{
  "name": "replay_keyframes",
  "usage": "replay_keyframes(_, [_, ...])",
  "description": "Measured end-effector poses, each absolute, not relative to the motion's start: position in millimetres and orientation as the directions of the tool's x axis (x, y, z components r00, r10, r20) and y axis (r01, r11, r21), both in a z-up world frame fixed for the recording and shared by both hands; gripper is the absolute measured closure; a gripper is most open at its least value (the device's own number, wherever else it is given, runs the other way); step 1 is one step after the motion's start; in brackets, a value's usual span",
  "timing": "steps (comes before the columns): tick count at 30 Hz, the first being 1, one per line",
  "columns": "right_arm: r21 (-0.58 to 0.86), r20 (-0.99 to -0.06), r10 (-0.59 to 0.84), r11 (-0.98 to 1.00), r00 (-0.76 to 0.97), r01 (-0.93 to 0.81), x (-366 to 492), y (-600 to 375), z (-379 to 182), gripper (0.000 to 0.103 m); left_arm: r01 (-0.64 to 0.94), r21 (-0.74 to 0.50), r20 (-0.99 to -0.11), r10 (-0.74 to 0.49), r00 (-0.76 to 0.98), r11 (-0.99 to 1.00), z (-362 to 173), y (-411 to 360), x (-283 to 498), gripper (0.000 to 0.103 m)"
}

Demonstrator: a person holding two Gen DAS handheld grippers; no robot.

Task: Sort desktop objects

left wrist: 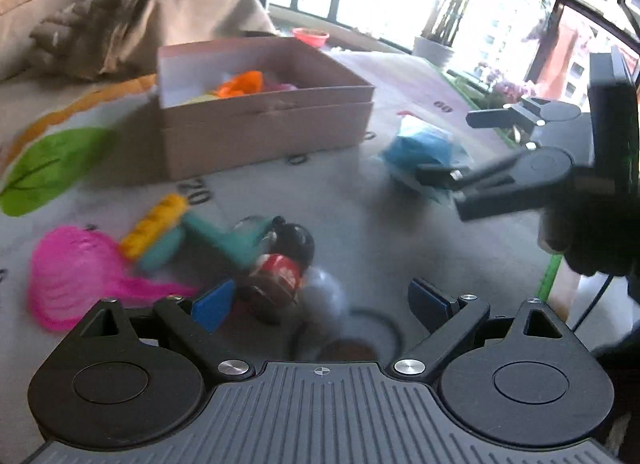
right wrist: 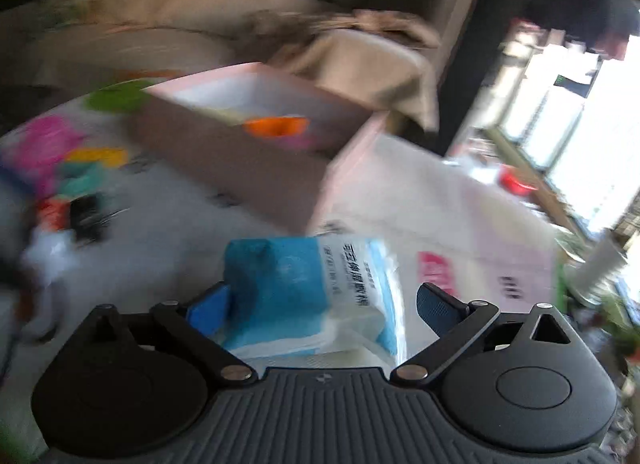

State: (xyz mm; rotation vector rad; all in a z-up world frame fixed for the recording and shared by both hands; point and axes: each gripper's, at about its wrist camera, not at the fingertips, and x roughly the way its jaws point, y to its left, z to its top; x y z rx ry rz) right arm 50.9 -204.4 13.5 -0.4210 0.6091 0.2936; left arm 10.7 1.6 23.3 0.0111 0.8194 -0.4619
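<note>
My left gripper (left wrist: 320,304) is open low over the printed mat, with a small dark bottle with a red label (left wrist: 278,274) just ahead between its fingers. Beside the bottle lie a teal toy (left wrist: 224,236), a yellow piece (left wrist: 154,223) and a pink feathery thing (left wrist: 72,268). My right gripper (right wrist: 322,310) is open around a blue and white tissue packet (right wrist: 308,292). The left pad (right wrist: 208,312) sits at the packet's edge and the right pad (right wrist: 438,308) stands clear of it. The left wrist view shows the same right gripper (left wrist: 448,145) at the packet (left wrist: 420,147). Behind stands an open cardboard box (left wrist: 260,123) holding an orange item (left wrist: 240,83).
The mat (left wrist: 48,171) has a green leaf print and numbers. A sofa with crumpled blankets (left wrist: 120,23) rises behind the box. A red bowl (left wrist: 310,36) and a white plant pot (left wrist: 434,49) stand by the bright windows. Both views are blurred.
</note>
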Motion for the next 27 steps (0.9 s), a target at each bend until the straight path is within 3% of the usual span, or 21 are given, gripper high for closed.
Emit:
replay_keyframes(3, [-0.198,-0.595,0.174,0.915,0.785,-0.353,55.3,-211.8,28.7,0.006,0.433,-0.270,-0.663,-0.492,0.564,0.860,26.5,-3.9,14.4,0.007])
replay_keyframes(5, [-0.167,-0.579,0.222,0.909,0.785,-0.381,46.3,-214.6,36.8,0.007,0.456,-0.261,-0.645,-0.505,0.574,0.851,31.1,-1.5,8.0,0.006])
replay_keyframes(9, [-0.093,-0.584,0.343,0.872,0.736,-0.480,23.4,-214.0,43.9,0.017,0.349,-0.101,-0.686,-0.319,0.654,0.932,30.7,15.8,4.4,0.006])
replay_keyframes(13, [0.038,-0.651,0.495,0.779,0.576,-0.626,11.8,-185.1,32.0,0.038,0.214,-0.070,-0.691,-0.203,0.694,0.974,35.2,47.6,5.5,0.006])
replay_keyframes(16, [0.079,-0.675,0.550,0.716,0.491,-0.694,4.2,-155.4,22.0,0.045,0.137,-0.056,-0.686,-0.138,0.714,0.989,40.1,61.1,9.0,0.006])
replay_keyframes(18, [0.076,-0.683,0.565,0.685,0.462,-0.725,1.6,-137.5,14.9,0.048,0.116,-0.062,-0.683,-0.127,0.720,0.991,41.7,66.0,8.6,0.006])
replay_keyframes(22, [0.035,-0.709,0.529,0.686,0.465,-0.727,-0.9,-125.6,6.9,0.073,0.145,-0.057,-0.667,-0.146,0.731,0.988,46.5,55.1,7.6,0.006])
replay_keyframes(27, [0.005,-0.711,0.460,0.760,0.532,-0.650,4.3,-158.6,14.6,0.073,0.300,-0.044,-0.653,-0.255,0.713,0.953,45.8,12.7,5.7,0.012])
